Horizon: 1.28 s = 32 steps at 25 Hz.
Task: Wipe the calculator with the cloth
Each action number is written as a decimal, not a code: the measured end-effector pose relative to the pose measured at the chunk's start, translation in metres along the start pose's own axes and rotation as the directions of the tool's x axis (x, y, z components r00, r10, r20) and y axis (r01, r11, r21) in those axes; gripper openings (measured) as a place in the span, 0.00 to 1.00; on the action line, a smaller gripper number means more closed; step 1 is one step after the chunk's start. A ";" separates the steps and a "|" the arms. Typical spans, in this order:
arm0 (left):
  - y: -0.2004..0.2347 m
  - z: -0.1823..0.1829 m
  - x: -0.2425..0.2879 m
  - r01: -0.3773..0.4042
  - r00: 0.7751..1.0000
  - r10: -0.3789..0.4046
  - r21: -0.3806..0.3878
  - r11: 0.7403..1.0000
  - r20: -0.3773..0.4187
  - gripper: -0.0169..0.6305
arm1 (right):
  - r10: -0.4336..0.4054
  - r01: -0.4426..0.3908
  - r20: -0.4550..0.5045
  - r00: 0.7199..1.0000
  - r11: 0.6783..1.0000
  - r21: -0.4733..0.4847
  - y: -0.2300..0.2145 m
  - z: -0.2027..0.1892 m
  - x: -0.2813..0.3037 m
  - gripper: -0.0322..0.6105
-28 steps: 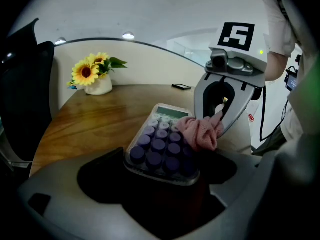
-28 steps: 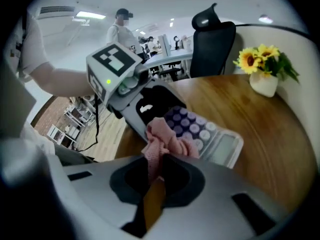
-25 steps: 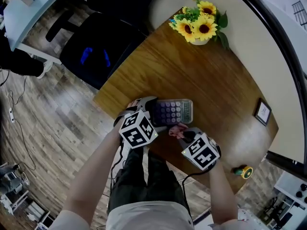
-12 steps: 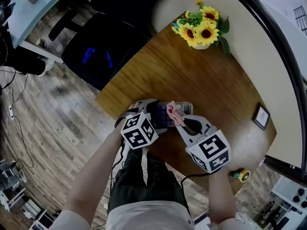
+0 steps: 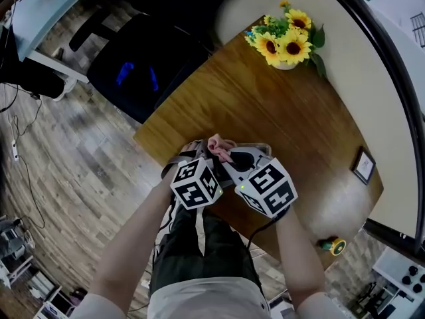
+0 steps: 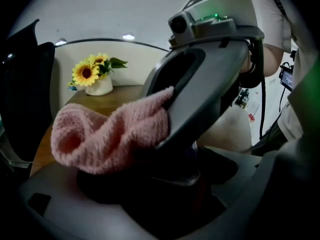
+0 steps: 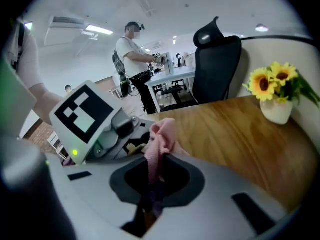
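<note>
My right gripper [image 5: 229, 157] is shut on a pink cloth [image 5: 219, 146] and lies across the calculator [image 5: 263, 150], hiding all but a grey strip at the calculator's right end. The cloth bunches up at the calculator's left end, right beside my left gripper [image 5: 202, 153]. That gripper is shut on that end of the calculator. In the left gripper view the cloth [image 6: 105, 134] fills the middle, with the right gripper [image 6: 167, 114] pressing in from the right. The right gripper view shows the cloth [image 7: 159, 141] pinched upright between the jaws.
The wooden table [image 5: 265, 105] carries a white pot of sunflowers [image 5: 287, 42] at the far end, a small picture frame [image 5: 363, 167] on the right and a yellow object [image 5: 337, 246] near its front corner. A black chair [image 5: 143, 58] stands left; a person [image 7: 132, 59] stands beyond.
My right gripper has swept the cloth leftward across the calculator, from its near right side to its left end beside the left gripper. The left gripper has stayed put.
</note>
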<state>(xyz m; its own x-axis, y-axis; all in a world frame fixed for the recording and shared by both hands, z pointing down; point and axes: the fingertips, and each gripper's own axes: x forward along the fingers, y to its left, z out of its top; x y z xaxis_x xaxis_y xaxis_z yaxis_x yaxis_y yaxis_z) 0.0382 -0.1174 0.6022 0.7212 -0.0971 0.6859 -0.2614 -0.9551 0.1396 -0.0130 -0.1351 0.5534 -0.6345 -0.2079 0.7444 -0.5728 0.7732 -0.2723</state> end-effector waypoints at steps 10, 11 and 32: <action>0.000 -0.001 -0.001 0.006 1.000 -0.006 0.002 1.000 0.002 0.73 | -0.119 0.121 -0.042 0.992 0.992 0.034 -0.020 -0.021 0.001 0.10; 0.000 -0.001 -0.001 0.006 1.000 -0.006 0.003 1.000 0.002 0.73 | -0.144 0.146 -0.044 0.989 0.988 0.043 -0.026 -0.025 -0.003 0.10; 0.000 0.000 -0.001 0.010 1.000 -0.010 0.001 1.000 -0.001 0.73 | -0.291 0.276 0.090 0.952 0.949 0.152 -0.044 -0.010 -0.072 0.09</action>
<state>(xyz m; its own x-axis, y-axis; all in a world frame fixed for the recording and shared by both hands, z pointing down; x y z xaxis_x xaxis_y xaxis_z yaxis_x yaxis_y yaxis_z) 0.0372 -0.1169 0.6018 0.7233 -0.0870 0.6851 -0.2534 -0.9563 0.1461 0.0638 -0.1482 0.5179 -0.4843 -0.4769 0.7335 -0.7975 0.5854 -0.1459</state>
